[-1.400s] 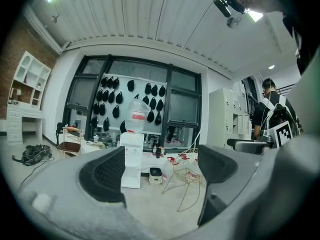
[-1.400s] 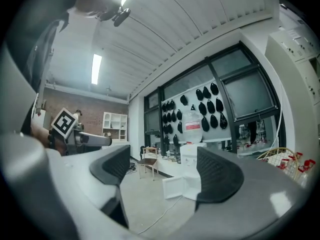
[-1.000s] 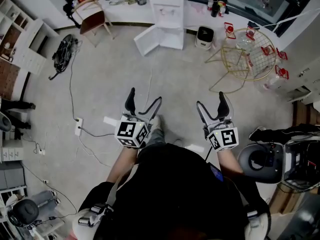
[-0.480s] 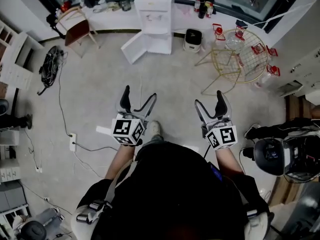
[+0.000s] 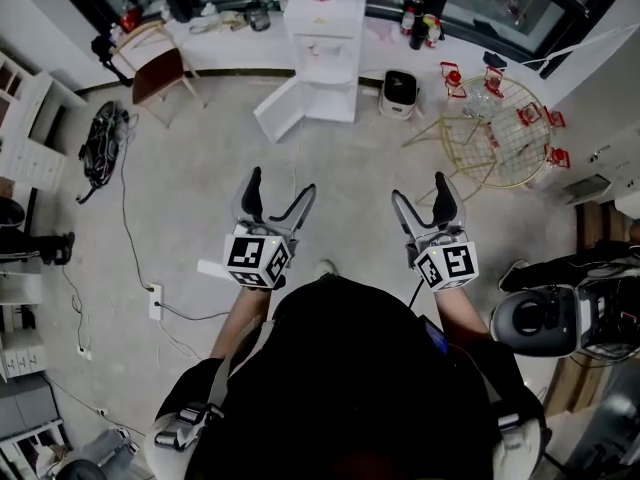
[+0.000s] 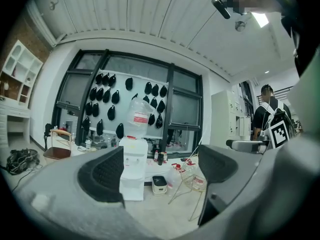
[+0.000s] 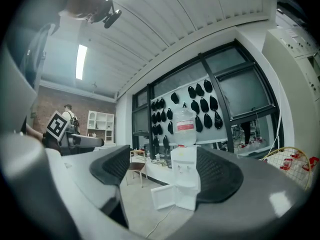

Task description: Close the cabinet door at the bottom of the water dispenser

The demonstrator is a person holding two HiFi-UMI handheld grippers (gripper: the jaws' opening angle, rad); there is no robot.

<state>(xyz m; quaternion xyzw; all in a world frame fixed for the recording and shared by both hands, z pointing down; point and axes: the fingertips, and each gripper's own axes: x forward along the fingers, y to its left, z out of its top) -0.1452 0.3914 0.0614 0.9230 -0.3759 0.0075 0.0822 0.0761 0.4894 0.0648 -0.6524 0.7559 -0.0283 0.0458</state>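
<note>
One white cabinet door (image 5: pixel 279 110) stands open at the bottom of the water dispenser (image 5: pixel 327 38), swung out to the left as we look down from the head view. Its lower edge sits just above the grey floor (image 5: pixel 350 183). The white dispenser stands at the far side of the room, well apart from us. On top of it sits a clear water bottle (image 7: pixel 185 125) with a red and white label, whose print is too small for us to read.

We hold the left gripper (image 5: pixel 280 193) and the right gripper (image 5: pixel 420 196) out in front, both aimed toward the dispenser. The jaws of each are spread wide, with nothing pinched between them. Each gripper carries a cube of black-and-white square markers, which are patterns and not words.

Just right of the dispenser is a small white appliance (image 5: pixel 400 94) with a dark top. Further right stands a round gold wire table (image 5: pixel 497 128). To the left of the dispenser is a wooden chair (image 5: pixel 160 63), and a coil of black cables (image 5: pixel 102 143) lies on the floor nearby. A white power strip (image 5: pixel 153 302) lies at our left.
</note>
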